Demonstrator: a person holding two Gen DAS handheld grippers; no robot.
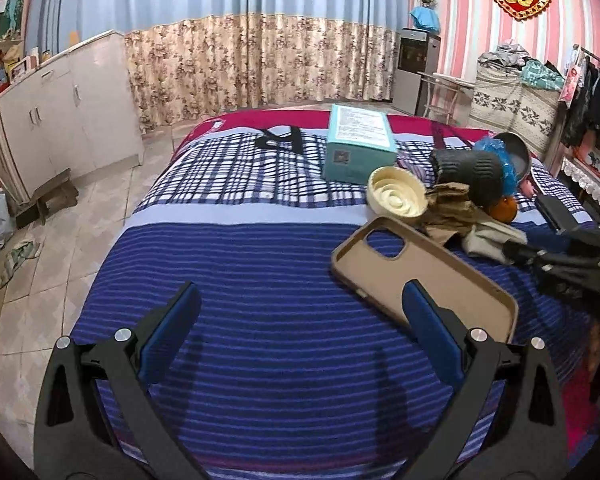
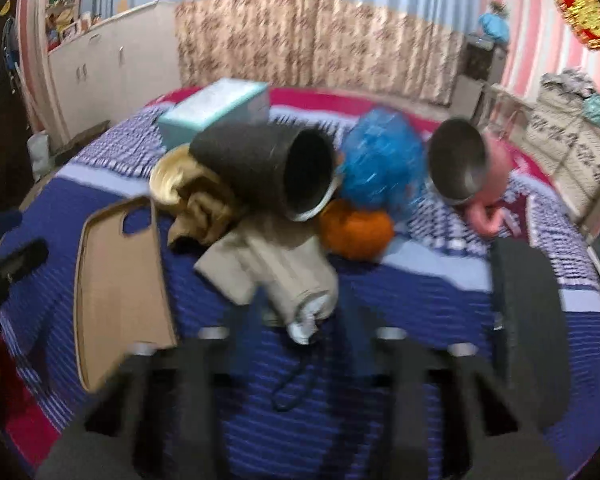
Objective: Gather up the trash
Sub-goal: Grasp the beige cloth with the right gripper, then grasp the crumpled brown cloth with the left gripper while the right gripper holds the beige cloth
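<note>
My left gripper (image 1: 300, 292) hangs open over the blue striped bedspread (image 1: 260, 264), with nothing between its fingers. Its right finger overlaps the near end of a tan phone case (image 1: 420, 276) in the picture. My right gripper (image 2: 300, 320) is blurred; its fingers sit close on either side of a rolled beige cloth (image 2: 284, 276) and appear to press on it. The left wrist view shows that gripper (image 1: 532, 254) at the cloth's end (image 1: 492, 238). Behind lie crumpled brown paper (image 2: 204, 204), a black bin on its side (image 2: 268, 164), a blue plastic bag (image 2: 384, 160) and an orange thing (image 2: 356, 232).
A teal box (image 1: 360, 140), a cream bowl (image 1: 396, 196) and a dark pan (image 2: 456, 164) with a pink thing (image 2: 496, 184) lie on the bed. A flat black object (image 2: 528, 320) is at the right. White cabinets (image 1: 60, 108) line the left wall, a clothes rack (image 1: 588, 92) the right.
</note>
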